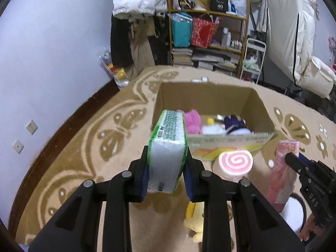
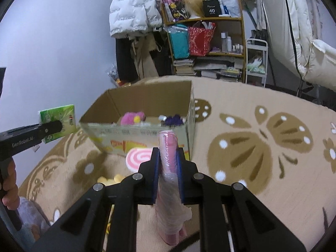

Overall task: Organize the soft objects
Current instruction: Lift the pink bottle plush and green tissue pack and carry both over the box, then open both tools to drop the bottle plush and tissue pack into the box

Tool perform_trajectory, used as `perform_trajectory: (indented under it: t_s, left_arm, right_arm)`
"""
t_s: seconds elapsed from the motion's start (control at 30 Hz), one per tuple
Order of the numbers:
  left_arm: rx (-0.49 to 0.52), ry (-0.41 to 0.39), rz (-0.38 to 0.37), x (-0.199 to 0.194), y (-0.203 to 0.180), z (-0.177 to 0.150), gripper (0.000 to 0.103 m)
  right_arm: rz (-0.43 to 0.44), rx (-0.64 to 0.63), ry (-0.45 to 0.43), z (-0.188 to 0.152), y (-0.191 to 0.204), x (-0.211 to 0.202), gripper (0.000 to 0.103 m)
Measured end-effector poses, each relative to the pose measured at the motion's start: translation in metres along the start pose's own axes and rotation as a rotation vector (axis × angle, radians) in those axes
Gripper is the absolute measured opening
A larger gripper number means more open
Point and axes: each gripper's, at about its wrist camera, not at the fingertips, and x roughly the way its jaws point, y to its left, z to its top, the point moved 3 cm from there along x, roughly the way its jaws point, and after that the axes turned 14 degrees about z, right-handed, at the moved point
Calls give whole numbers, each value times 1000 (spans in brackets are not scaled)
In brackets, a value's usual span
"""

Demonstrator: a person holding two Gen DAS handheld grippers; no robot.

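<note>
Both grippers are carrying loads: I'm clamping the left gripper (image 1: 167,168) on the green tissue pack (image 1: 168,145) and the right gripper (image 2: 168,163) on the pink wrapped pack (image 2: 169,168), just short of the cardboard box (image 1: 260,107). I'm clearing its near rim before releasing.

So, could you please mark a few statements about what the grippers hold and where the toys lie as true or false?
1. The left gripper is shut on a green tissue pack. True.
2. The right gripper is open and holds nothing. False: it is shut on a pink wrapped pack.
3. The box already holds a pink plush. True.
4. The swirl cushion lies inside the box. False: it lies on the rug in front of the box.
5. A yellow plush lies on the rug. True.
</note>
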Motion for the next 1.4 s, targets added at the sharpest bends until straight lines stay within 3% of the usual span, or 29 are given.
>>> perform_trajectory:
  t_s: [0.2,0.33,0.47,0.73,0.97,1.07,1.1,1.2,1.27,1.4]
  left_arm:
    - [-10,-87,12,4,1,21,26]
    - [-34,-106,-11,15,0,37,27]
    - [11,-121,17,25,-10,49,27]
    - [36,-105,39,45,-21,60,27]
    - [7,-31,44,71,-22,53,30]
    - [-6,4,42,80,-22,48,30]
    - [-13,11,35,81,-22,46,33]
    - [-24,20,26,81,-21,46,66]
    - [-30,2,35,76,-19,46,71]
    - [-40,2,37,71,-16,47,87]
  right_arm:
    - [4,-15,-64,41,-3,-5,16]
    - [5,-41,-84,67,-3,0,16]
    - [3,-100,-86,94,2,11,16]
    - [43,-159,-54,130,23,45,16]
    - [6,-205,5,117,32,80,22]
    - [22,-185,35,112,29,86,36]
    - [21,-182,37,111,28,87,45]
    - [27,-156,39,109,23,84,58]
    - [28,-140,48,107,20,82,64]
    - [34,-108,52,105,13,74,87]
